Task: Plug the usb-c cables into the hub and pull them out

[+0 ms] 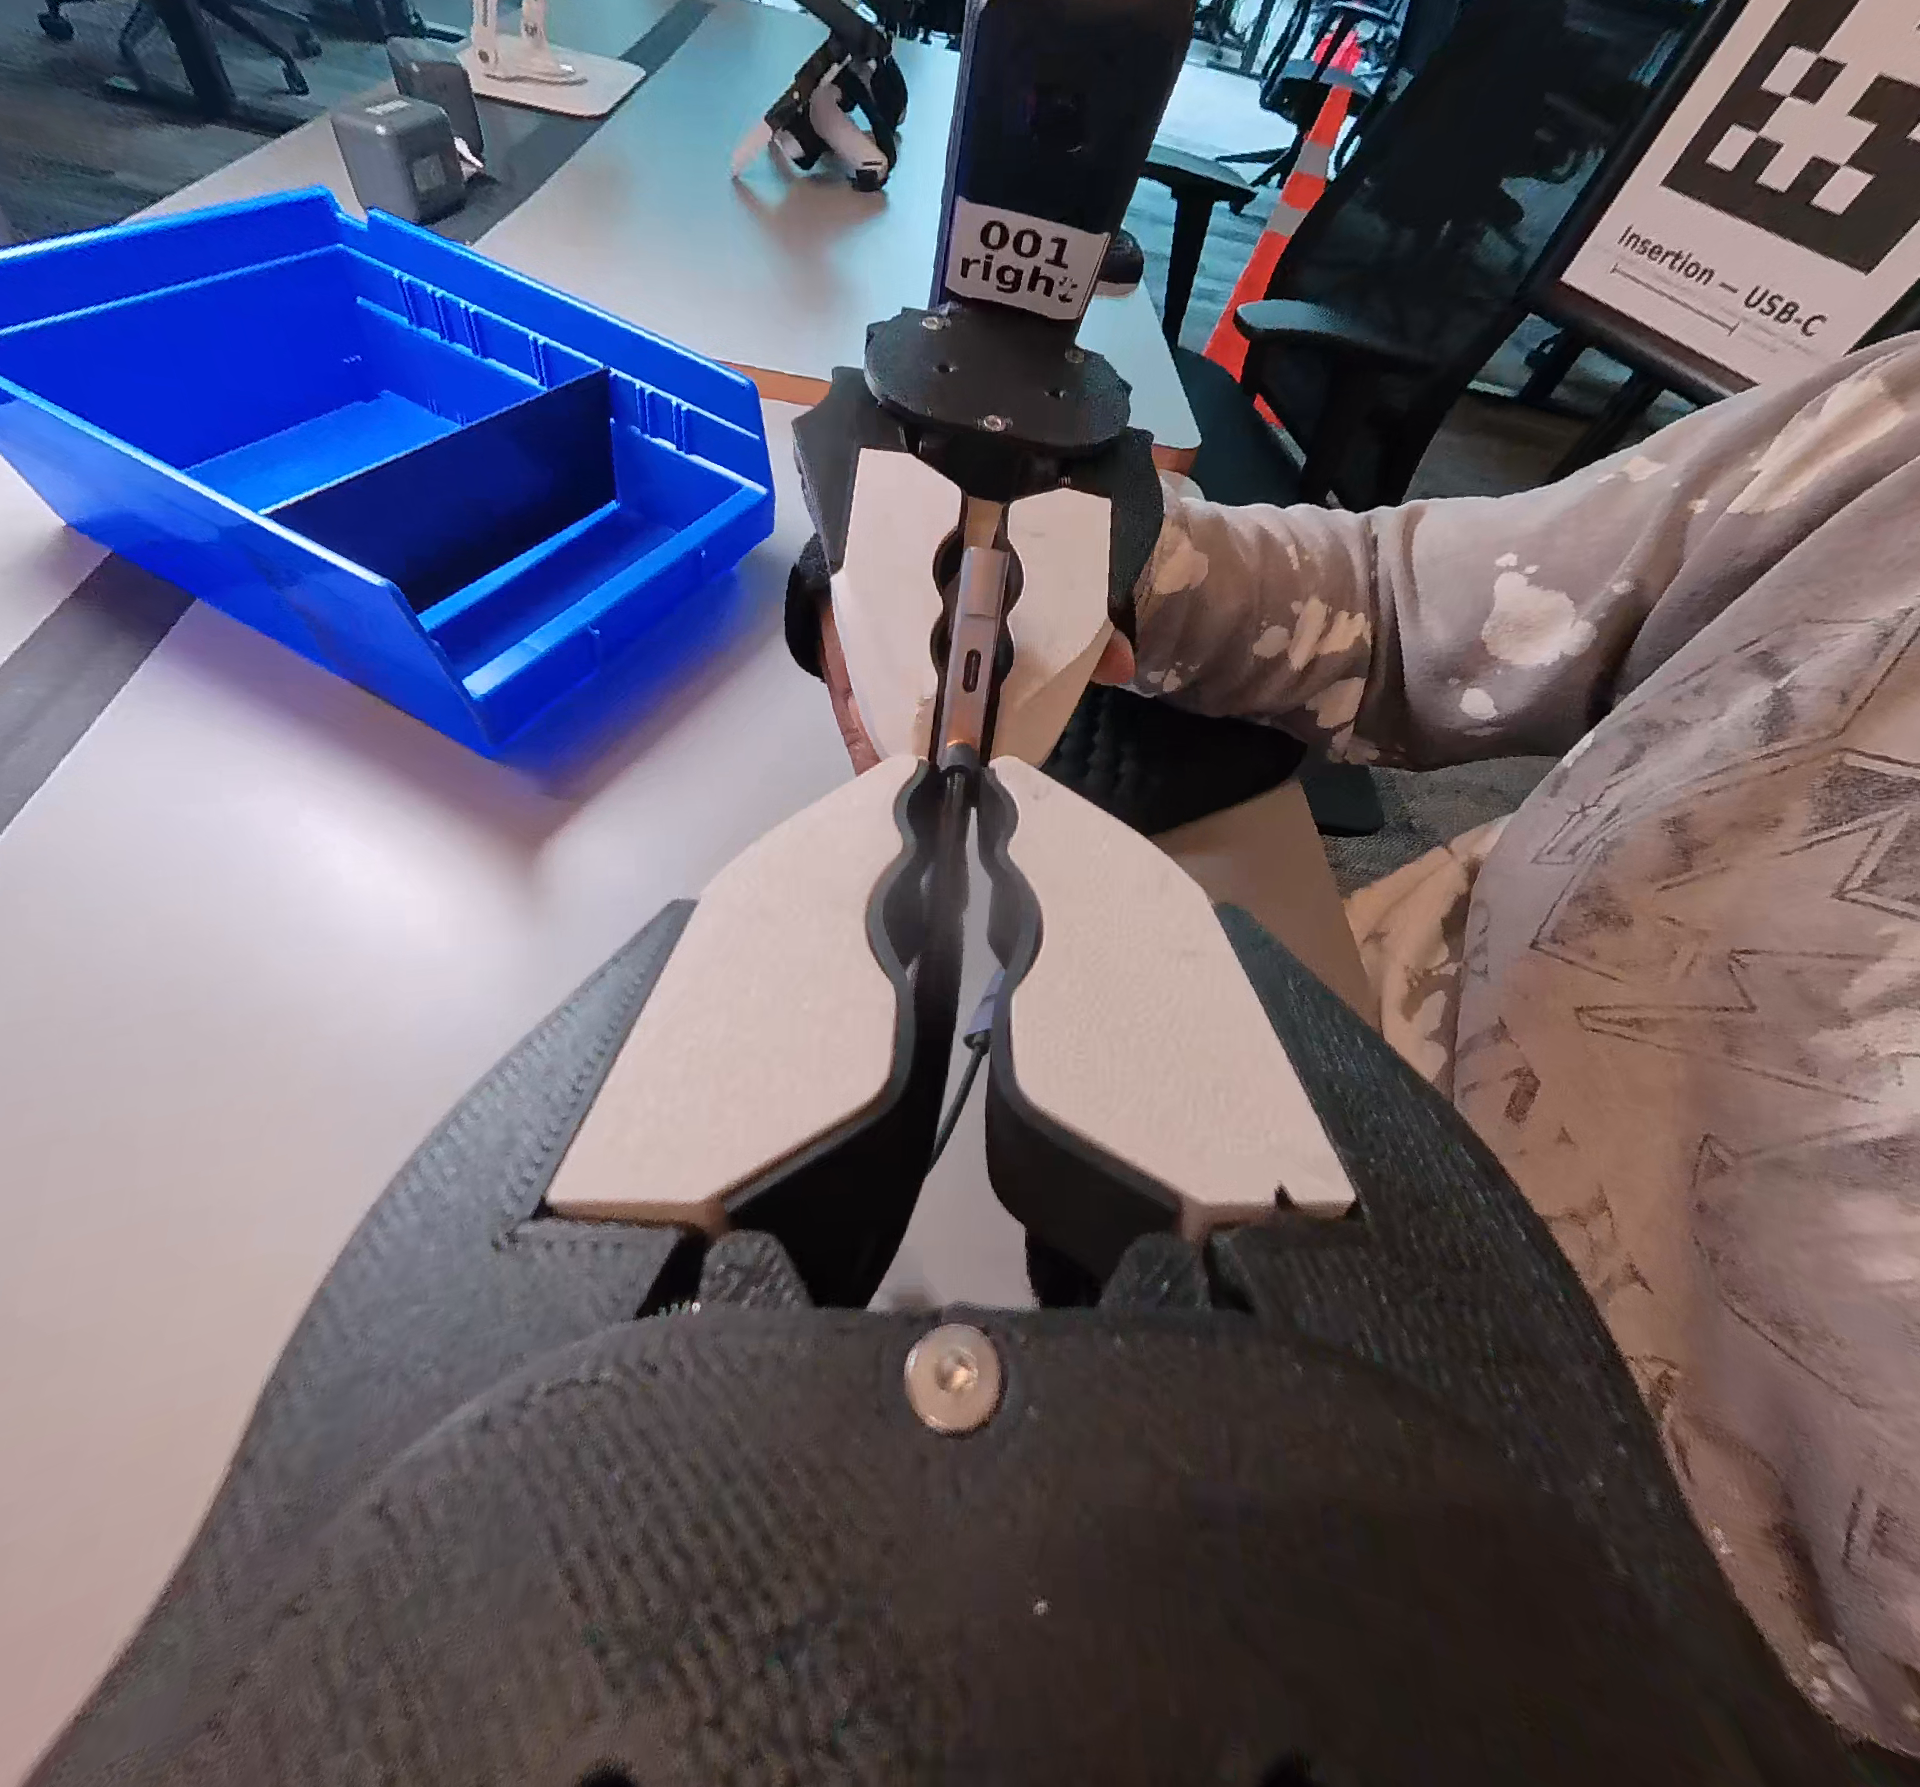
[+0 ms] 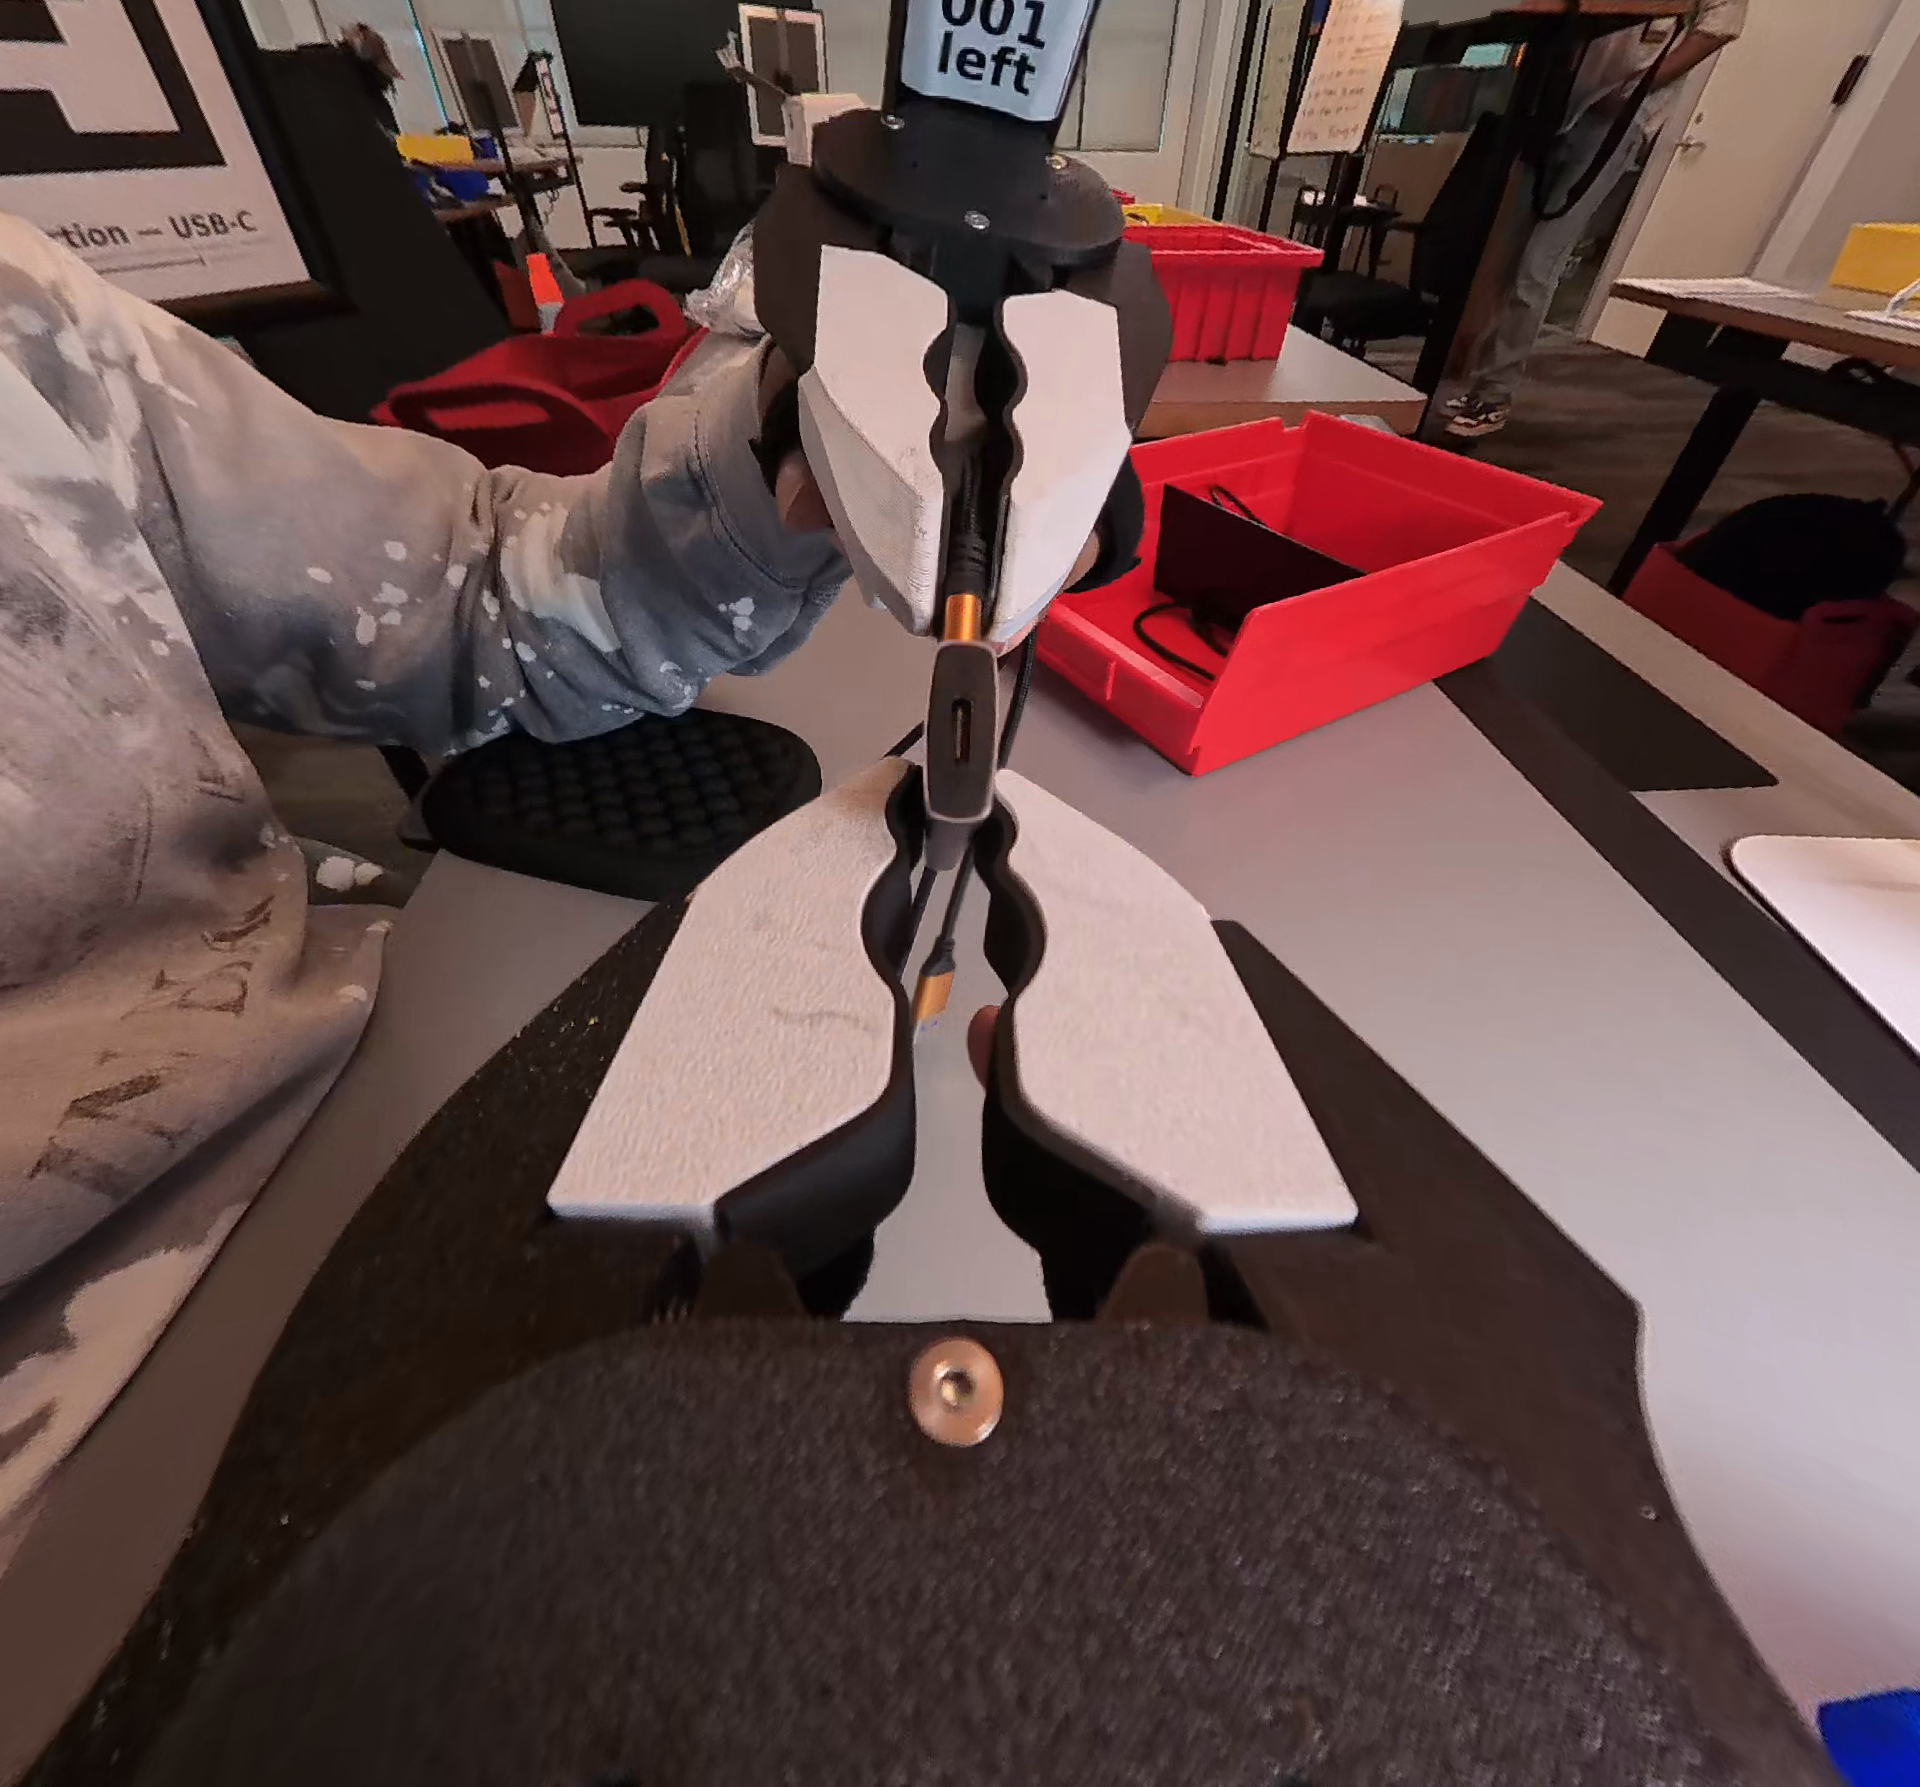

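Hub: smooth grey metal, satin sheen. Cable plug: glossy orange metal collar. Gripper fingers: matt white textured plates, ribbed black printed plastic. Blue bin: glossy plastic. Tabletop: smooth, semi-gloss.

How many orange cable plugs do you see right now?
2. First orange plug in the left hand-held gripper, at the hub; second orange plug dangling beneath the hub. More may be hidden.

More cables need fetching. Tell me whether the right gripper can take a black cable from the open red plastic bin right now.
Probably not yet: the right gripper is shut on the slim grey metal hub. The path to the red plastic bin and its black cable looks clear.
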The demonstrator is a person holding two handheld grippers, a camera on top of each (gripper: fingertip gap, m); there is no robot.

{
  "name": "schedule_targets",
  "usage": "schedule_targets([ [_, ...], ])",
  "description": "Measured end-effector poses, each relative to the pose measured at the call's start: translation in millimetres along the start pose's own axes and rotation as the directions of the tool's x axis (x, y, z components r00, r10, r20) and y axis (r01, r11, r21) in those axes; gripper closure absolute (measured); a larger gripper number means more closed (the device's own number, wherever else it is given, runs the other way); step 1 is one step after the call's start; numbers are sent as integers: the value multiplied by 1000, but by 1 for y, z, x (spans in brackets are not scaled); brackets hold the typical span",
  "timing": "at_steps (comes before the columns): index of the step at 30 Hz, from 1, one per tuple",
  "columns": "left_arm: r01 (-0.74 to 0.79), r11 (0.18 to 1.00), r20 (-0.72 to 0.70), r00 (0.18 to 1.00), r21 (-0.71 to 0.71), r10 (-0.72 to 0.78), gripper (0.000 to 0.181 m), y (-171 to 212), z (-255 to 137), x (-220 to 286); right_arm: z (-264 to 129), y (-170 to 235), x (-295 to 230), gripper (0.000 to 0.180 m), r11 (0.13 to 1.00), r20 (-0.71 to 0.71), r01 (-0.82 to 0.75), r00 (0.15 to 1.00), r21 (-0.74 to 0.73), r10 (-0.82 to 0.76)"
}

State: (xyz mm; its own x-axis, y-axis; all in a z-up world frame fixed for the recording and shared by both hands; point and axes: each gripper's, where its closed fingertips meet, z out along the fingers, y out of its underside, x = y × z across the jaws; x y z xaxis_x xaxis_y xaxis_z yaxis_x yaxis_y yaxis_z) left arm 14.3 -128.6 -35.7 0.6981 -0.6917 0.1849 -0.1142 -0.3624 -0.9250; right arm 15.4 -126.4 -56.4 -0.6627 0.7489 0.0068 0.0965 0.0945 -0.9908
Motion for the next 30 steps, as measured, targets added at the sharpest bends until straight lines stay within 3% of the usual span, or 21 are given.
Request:
schedule_targets([
  [7,47,990,-25,999,135,-44,173,-16,-7,-7,-12,-24,12,170,986,-70,-5,997,165,17],
  [13,104,974,-55,994,200,-94,173,-19,-15,-17,-37,-39,25,157,973,-148,11,989,231,24],
  [19,42,991,-32,999,124,-38,173,-8,-1,-14,-31,-35,20,149,993,-170,44,985,109,-25],
  [22,12,996,-21,1000,89,-10,173,-4,5,-10,-24,-29,12,169,996,-151,86,985,22,-82],
  [25,9,989,-2,1000,147,-9,171,-16,-5,-7,-28,-40,8,171,986,-167,160,972,-46,-165],
  [30,-62,964,235,972,260,-1,152,-24,-39,-21,-63,-84,33,171,959,-267,233,925,-161,-270],
])
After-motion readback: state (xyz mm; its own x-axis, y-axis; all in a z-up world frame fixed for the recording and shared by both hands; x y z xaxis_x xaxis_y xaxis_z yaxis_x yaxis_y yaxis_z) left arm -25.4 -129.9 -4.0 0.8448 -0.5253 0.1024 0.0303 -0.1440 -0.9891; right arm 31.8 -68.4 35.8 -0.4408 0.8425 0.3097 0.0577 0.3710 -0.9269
